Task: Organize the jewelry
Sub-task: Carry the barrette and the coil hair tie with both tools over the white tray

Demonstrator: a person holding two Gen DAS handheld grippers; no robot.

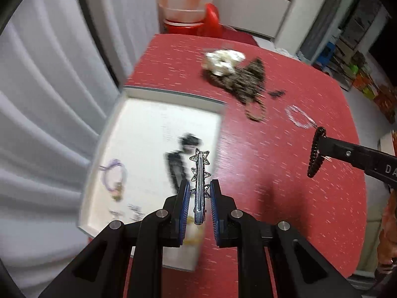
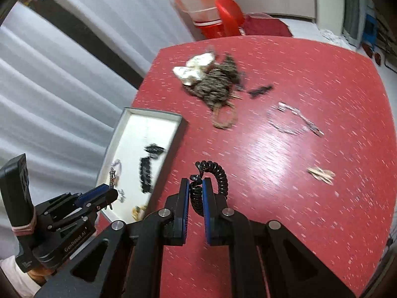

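Hair clip [image 1: 199, 186] pinched in my left gripper [image 1: 200, 191], coil tie [image 2: 211, 181] in right gripper [image 2: 196, 186]; thin grips, either could slip short of tray [image 1: 173, 104].

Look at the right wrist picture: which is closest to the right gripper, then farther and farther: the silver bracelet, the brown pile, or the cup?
1. Silver bracelet, on the red table ahead and to the right of the right gripper.
2. Brown pile, farther back, near the middle.
3. Cup, beyond the table's far edge.
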